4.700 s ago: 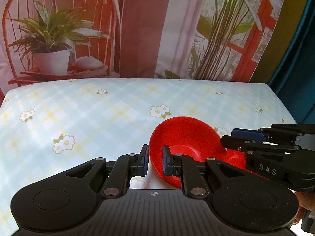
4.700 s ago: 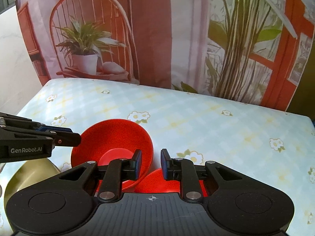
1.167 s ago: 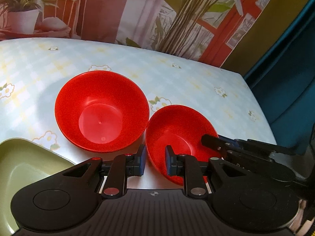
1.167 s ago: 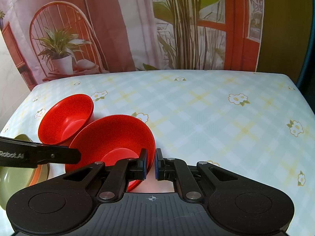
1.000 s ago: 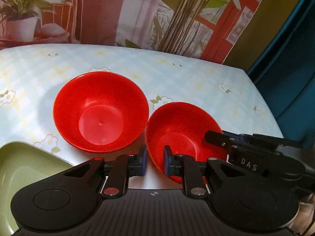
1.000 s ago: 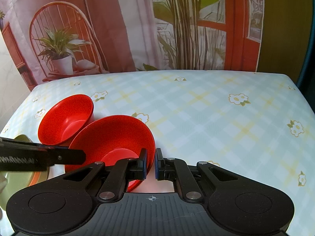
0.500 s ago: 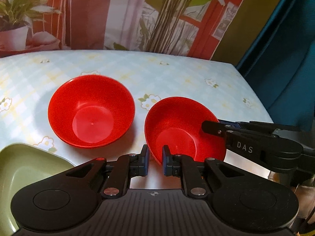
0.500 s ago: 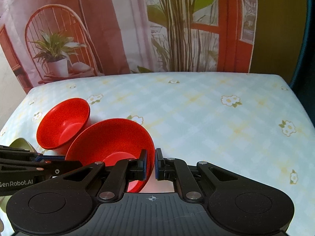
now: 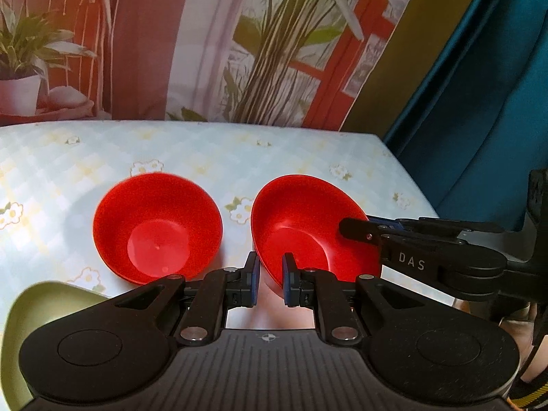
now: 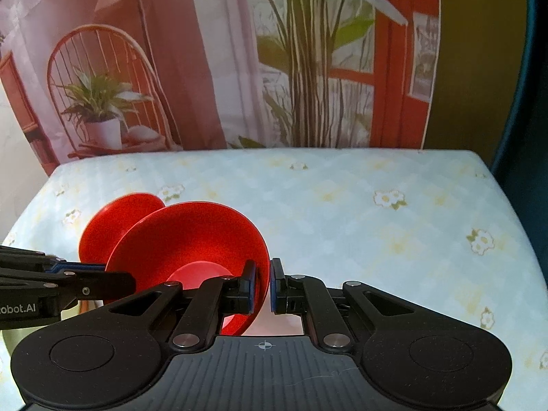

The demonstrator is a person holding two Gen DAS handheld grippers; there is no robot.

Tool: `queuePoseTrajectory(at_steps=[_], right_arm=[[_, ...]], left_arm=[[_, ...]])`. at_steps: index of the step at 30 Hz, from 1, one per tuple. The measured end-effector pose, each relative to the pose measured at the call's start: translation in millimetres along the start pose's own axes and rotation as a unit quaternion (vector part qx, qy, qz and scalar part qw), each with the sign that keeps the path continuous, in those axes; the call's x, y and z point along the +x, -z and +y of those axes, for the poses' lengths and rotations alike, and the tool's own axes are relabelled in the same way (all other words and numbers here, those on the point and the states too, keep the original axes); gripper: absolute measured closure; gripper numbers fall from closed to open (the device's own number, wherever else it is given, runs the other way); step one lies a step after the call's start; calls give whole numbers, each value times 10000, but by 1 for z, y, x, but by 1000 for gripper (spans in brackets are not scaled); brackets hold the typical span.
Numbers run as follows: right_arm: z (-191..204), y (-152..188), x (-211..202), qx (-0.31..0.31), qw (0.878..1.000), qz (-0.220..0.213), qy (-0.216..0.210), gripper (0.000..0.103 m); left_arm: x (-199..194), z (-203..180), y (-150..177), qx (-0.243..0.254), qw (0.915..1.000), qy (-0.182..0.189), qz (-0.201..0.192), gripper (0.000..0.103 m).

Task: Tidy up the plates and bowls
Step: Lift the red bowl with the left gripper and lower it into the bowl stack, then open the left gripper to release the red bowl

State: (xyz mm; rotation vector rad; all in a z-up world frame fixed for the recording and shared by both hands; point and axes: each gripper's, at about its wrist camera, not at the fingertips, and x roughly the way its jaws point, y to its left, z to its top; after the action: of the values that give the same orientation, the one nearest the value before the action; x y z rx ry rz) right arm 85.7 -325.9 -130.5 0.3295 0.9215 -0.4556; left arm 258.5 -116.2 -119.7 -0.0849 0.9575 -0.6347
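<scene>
Bowl (image 10: 191, 239) tilts above the bench (image 10: 359, 212), its rim clamped in the right tongs (image 10: 263, 286). Left tongs (image 9: 270, 279) straddle its near rim, slightly apart. A second red bowl (image 9: 156, 231) sits just beside it, a green plate (image 9: 20, 322) nearer.

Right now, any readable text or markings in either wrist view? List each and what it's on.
"DAS": white letters on the side of the right gripper, seen in the left wrist view.
"obot.AI": white letters on the side of the left gripper, seen in the right wrist view; the start is cut off by the frame edge.
No other text is readable on the bowls, tablecloth or backdrop.
</scene>
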Motion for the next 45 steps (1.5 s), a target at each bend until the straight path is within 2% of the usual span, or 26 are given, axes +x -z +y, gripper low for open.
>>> queuePoseTrajectory(at_steps=[8, 15, 27, 45], right_arm=[[16, -24, -7, -30, 9997, -228, -78, 95], [49, -43, 7, -106, 9992, -287, -256, 95], [95, -43, 56, -256, 9991, 6, -334, 95], [108, -29, 77, -454, 9984, 220, -235, 90]], left_arm=[[-26, 18, -20, -34, 9994, 131, -322, 89], [-39, 50, -33, -189, 9988, -3, -463, 89], [-19, 105, -24, -525, 9981, -294, -148, 89], [-4, 115, -15, -525, 9975, -480, 46, 89]])
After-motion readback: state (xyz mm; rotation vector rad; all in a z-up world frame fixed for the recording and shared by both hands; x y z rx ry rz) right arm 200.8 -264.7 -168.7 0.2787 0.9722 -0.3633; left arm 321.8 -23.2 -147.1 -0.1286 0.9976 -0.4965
